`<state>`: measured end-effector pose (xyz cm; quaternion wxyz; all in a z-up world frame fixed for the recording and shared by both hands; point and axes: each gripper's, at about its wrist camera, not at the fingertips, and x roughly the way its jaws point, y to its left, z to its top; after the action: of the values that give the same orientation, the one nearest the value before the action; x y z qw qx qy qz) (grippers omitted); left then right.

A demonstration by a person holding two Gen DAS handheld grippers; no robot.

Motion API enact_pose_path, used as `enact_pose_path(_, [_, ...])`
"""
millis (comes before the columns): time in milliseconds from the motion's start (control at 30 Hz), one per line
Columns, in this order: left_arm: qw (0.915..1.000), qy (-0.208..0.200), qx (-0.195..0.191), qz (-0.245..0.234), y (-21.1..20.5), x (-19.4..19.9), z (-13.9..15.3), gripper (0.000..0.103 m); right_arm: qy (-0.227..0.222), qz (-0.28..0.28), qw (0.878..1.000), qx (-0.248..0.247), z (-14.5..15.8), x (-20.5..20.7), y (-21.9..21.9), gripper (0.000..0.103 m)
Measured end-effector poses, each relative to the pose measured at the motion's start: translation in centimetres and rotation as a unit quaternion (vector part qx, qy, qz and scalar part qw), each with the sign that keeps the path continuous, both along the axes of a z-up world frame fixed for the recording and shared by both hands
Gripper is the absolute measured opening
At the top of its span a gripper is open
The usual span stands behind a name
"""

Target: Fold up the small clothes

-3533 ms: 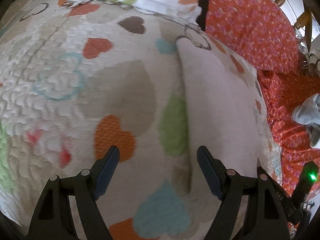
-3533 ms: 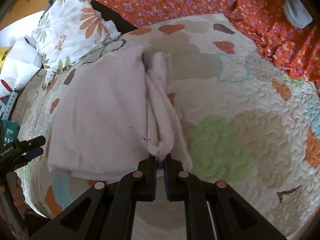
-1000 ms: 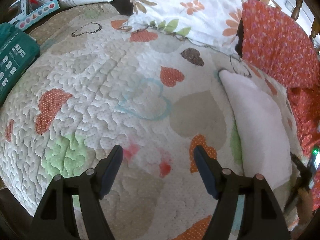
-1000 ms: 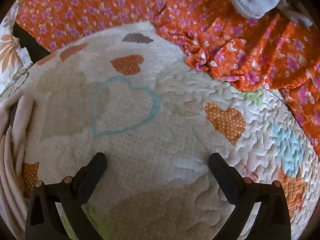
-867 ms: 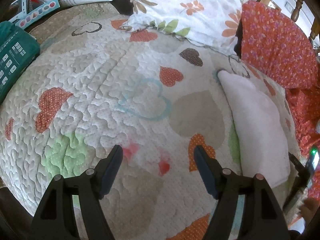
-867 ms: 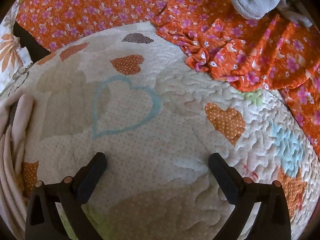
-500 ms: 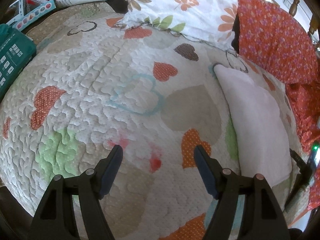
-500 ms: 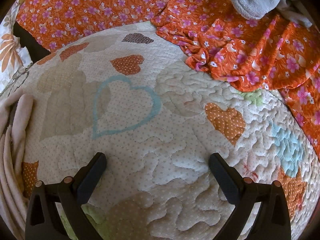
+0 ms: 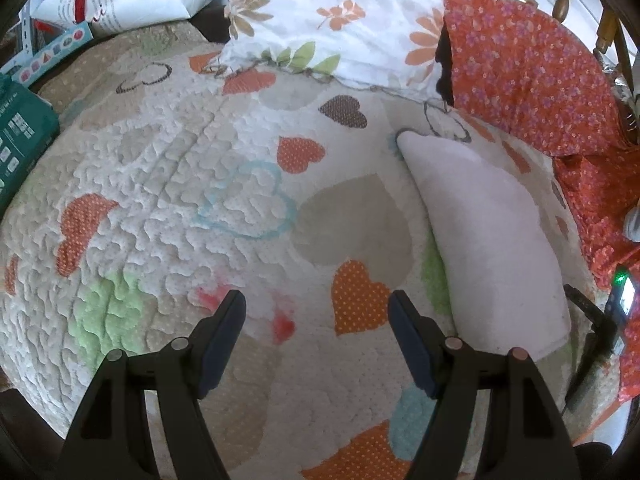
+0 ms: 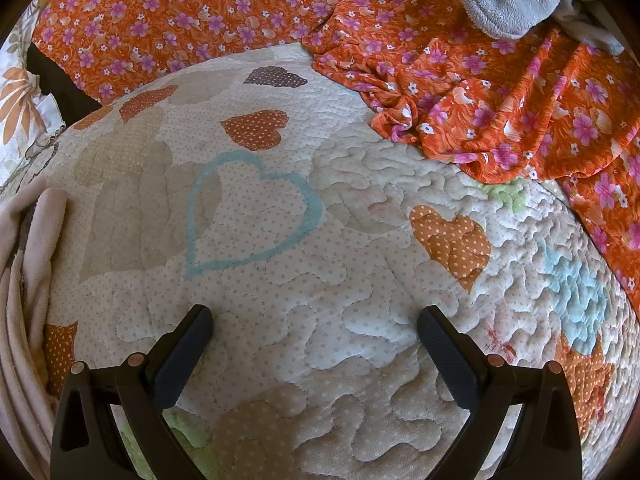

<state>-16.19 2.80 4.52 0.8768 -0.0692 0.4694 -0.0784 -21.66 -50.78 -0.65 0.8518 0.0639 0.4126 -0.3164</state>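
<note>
Both claws (image 9: 316, 316) (image 10: 314, 330) agape, empty

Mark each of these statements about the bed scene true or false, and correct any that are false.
1. The left gripper grips the folded cloth. False: its jaws stand open over the heart-patterned quilt with nothing between them.
2. The folded pale pink cloth lies flat on the quilt, to the right of the left gripper. True.
3. The right gripper is open and holds nothing. True.
4. The orange floral fabric lies neatly folded. False: it lies bunched and wrinkled on the quilt's far edge.
5. A white pillow with orange flowers lies at the quilt's far edge, seen from the left wrist. True.
</note>
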Motion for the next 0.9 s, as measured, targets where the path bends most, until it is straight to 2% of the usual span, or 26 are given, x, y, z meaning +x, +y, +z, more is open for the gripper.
enact_pose_path(100, [1.0000,-0.003,0.002,0.002,-0.1,-0.1,0.0,0.075,0.000,0.000,1.000,0.000,0.0,0.0,0.0,0.103])
enact_pose_path(333, [0.9992,0.015,-0.007,-0.037,-2.5,-0.7,-0.5,0.076,0.000,0.000,1.000,0.000,0.0,0.0,0.1,0.103])
enact_pose_path(500, [0.9981,-0.006,0.003,-0.061,-4.3,-1.9,0.1,0.076,0.000,0.000,1.000,0.000,0.0,0.0,0.0,0.103])
enact_pose_path(733, [0.9981,0.007,0.007,-0.062,-4.6,-1.8,-0.7,0.077,0.000,0.000,1.000,0.001,0.0,0.0,0.0,0.103])
enact_pose_path(900, [0.9982,0.006,-0.008,-0.059,-4.0,-2.0,-0.4,0.077,0.000,0.000,1.000,0.001,0.0,0.0,0.0,0.103])
